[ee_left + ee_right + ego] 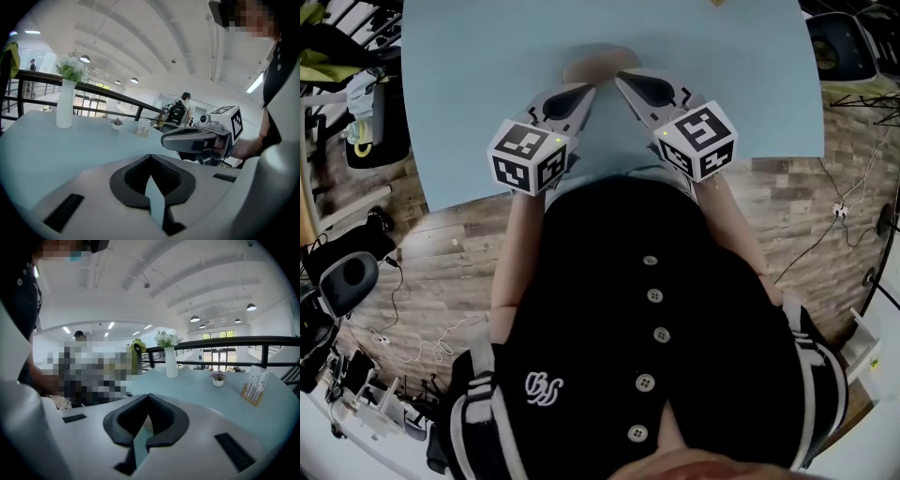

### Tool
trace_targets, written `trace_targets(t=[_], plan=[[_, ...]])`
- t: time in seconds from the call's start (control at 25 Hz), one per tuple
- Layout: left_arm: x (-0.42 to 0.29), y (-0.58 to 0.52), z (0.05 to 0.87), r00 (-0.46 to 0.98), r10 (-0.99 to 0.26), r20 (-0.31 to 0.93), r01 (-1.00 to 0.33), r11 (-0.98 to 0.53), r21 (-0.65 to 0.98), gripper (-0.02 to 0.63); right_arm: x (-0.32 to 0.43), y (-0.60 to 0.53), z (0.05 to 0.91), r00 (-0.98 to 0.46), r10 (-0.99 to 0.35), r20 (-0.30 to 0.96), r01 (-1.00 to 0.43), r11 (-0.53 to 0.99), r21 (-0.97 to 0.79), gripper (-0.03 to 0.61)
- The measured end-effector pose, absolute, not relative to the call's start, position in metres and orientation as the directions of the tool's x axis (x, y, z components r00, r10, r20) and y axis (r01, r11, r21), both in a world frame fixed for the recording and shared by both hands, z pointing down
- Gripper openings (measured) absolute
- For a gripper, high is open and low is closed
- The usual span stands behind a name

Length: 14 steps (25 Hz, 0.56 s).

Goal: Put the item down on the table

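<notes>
In the head view a small tan item (602, 64) lies on the light blue table (469, 84), blurred, just beyond both gripper tips. My left gripper (588, 90) and right gripper (622, 81) point at it from the near side, tips close together. In the left gripper view the left gripper (151, 158) has its jaws shut with only table showing through the gap. From there the right gripper's closed jaws (187, 138) hover to the right. In the right gripper view the right gripper (148, 398) has its tips together, and a pale bit of the item (146, 423) shows through the gap behind them.
A white vase of flowers (64, 105) (171, 361), a small potted plant (117, 124) (218, 379) and a card stand (142, 128) (253, 389) stand far across the table. A black railing (243, 341) runs behind. Chairs and cables lie on the wooden floor (431, 272).
</notes>
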<state>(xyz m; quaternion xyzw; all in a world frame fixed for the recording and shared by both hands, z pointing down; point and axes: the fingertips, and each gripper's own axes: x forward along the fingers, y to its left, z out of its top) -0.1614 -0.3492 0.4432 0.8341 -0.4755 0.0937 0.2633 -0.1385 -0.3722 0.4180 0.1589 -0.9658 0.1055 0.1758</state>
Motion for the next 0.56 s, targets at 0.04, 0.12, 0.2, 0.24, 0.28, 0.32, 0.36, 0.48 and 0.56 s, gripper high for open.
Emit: trace_targets(t=[0.04,0.12,0.2,0.24,0.28,0.32,0.36,0.48,0.56], plan=[[-0.1626,-0.3490,0.4435,0.530,-0.744,0.407,-0.843,-0.408,0.351,0.009,-0.1387,-0.3725,0.4183,-0.887,-0.267,0.376,-0.343,0.927,-0.150,0.010],[-0.1658,-0.3506,0.4435,0.530,-0.746,0.403,-0.842,-0.405,0.357,0.009,-0.1396,-0.3746,0.4198,-0.886,-0.264,0.382,-0.341,0.928,-0.151,0.011],[-0.1677,-0.3540,0.4430,0.532,-0.749,0.396,-0.840,-0.405,0.362,0.009,-0.1397,-0.3766,0.4221,-0.884,-0.261,0.388,-0.340,0.928,-0.151,0.011],[-0.1683,-0.3555,0.4426,0.531,-0.750,0.395,-0.840,-0.405,0.360,0.009,-0.1395,-0.3770,0.4229,-0.884,-0.259,0.389,-0.339,0.929,-0.151,0.010],[-0.1688,-0.3565,0.4422,0.528,-0.752,0.395,-0.842,-0.404,0.358,0.009,-0.1393,-0.3770,0.4234,-0.884,-0.258,0.389,-0.338,0.929,-0.152,0.009],[-0.1692,-0.3568,0.4419,0.526,-0.753,0.396,-0.844,-0.403,0.355,0.009,-0.1390,-0.3766,0.4237,-0.885,-0.258,0.388,-0.338,0.929,-0.153,0.009],[-0.1694,-0.3567,0.4417,0.525,-0.753,0.397,-0.844,-0.402,0.354,0.009,-0.1388,-0.3761,0.4240,-0.885,-0.258,0.388,-0.339,0.928,-0.154,0.009],[-0.1688,-0.3548,0.4427,0.529,-0.749,0.400,-0.842,-0.404,0.357,0.009,-0.1390,-0.3740,0.4246,-0.883,-0.256,0.392,-0.338,0.929,-0.154,0.009],[-0.1681,-0.3531,0.4442,0.532,-0.745,0.403,-0.840,-0.406,0.360,0.009,-0.1397,-0.3721,0.4249,-0.883,-0.252,0.395,-0.334,0.930,-0.153,0.009]])
